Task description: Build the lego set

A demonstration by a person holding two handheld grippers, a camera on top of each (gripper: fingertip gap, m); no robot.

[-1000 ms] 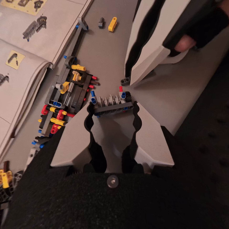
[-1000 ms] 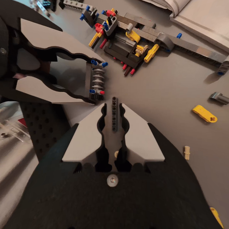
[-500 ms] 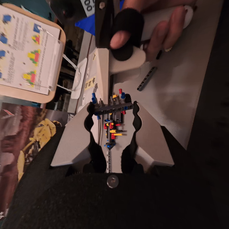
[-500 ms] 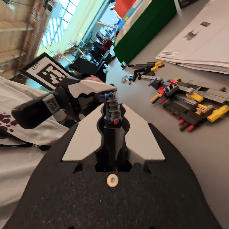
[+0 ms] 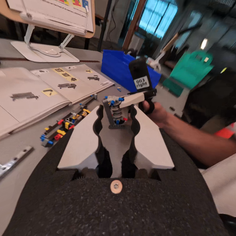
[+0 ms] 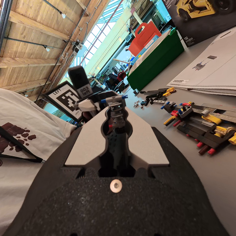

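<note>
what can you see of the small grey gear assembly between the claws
Plastic sub-assembly, held off the table, tilted near upright: a ribbed grey worm gear beside a grey beam, blue pins on top, red pin and black gear below. A dark holed beam, clamped in the right claw, meets its lower end. It sits between the left claw tips; contact there is unclear.

A grey table [image 5: 16, 150] bears an open instruction booklet [image 5: 38, 89] and a long lego assembly [image 5: 63, 126].
</note>
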